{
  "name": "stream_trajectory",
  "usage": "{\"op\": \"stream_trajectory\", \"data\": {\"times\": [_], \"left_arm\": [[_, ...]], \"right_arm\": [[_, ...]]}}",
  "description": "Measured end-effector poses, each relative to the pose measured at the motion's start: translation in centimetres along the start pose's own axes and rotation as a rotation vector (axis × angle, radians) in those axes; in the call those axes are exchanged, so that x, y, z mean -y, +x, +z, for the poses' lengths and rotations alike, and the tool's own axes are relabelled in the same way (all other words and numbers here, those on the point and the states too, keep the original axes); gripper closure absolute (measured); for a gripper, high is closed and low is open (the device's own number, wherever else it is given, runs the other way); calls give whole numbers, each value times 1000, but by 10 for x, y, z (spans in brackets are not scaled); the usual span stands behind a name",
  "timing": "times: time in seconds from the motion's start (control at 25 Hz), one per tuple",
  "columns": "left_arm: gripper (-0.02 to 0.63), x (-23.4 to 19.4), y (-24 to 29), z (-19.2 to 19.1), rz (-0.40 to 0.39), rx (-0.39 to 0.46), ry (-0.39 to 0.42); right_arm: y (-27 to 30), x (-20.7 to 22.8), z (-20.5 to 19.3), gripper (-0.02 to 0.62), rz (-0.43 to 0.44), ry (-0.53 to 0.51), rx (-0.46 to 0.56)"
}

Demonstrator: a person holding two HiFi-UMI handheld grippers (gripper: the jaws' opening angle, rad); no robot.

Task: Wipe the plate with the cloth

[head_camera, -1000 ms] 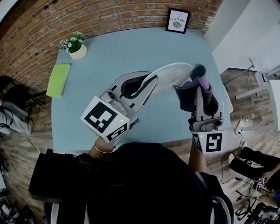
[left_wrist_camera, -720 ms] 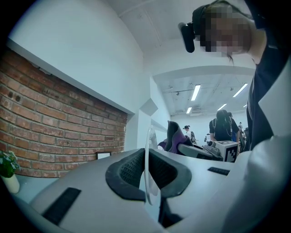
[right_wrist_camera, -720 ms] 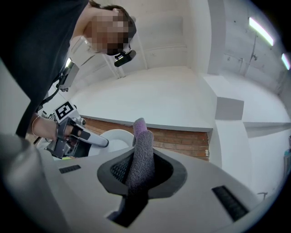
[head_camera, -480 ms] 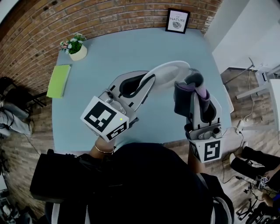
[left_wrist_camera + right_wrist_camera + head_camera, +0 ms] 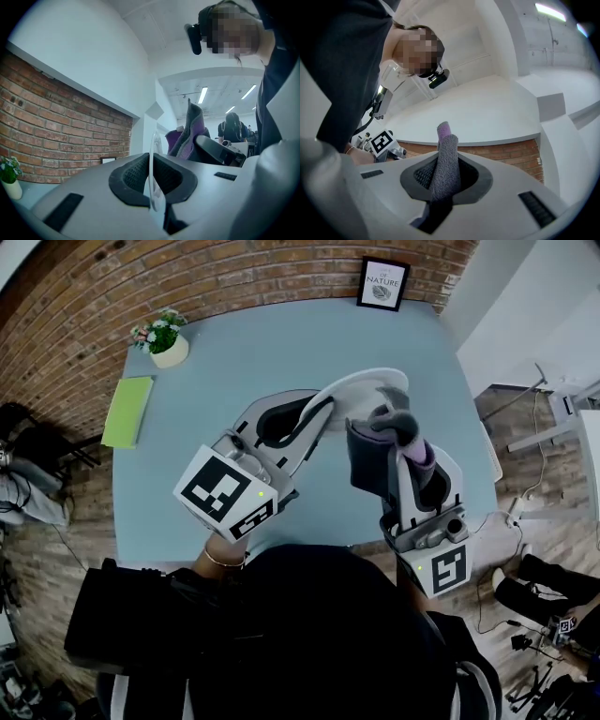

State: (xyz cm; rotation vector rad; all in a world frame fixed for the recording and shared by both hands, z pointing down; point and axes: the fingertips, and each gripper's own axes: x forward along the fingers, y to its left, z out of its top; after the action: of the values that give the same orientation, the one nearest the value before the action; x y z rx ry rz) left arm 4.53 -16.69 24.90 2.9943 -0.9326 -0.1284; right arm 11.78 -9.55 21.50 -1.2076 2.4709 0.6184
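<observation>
Where the left gripper clamps it by the rim, the plate is plain white, thin and smooth, held up over the pale blue table, towards its right side. The cloth is a fuzzy grey and purple roll, pinched upright between the jaws of the right gripper, its top just beside the plate's near rim; whether they touch I cannot tell. At the table's far edge a framed sign reads "NATURE", with smaller words above unreadable
</observation>
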Motion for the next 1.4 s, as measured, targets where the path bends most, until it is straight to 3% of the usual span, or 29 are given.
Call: {"op": "stream_trajectory", "data": {"times": [0.24, 0.56, 1.4], "left_arm": [[581, 2, 0, 2, -10, 5, 1], [581, 11, 3, 5, -29, 19, -14], [581, 32, 1, 14, -94, 66, -49]], "right_arm": [[12, -24, -1, 555, 81, 32, 13], [20, -42, -19, 557, 125, 58, -29], [10, -22, -57, 557, 19, 2, -150]]}}
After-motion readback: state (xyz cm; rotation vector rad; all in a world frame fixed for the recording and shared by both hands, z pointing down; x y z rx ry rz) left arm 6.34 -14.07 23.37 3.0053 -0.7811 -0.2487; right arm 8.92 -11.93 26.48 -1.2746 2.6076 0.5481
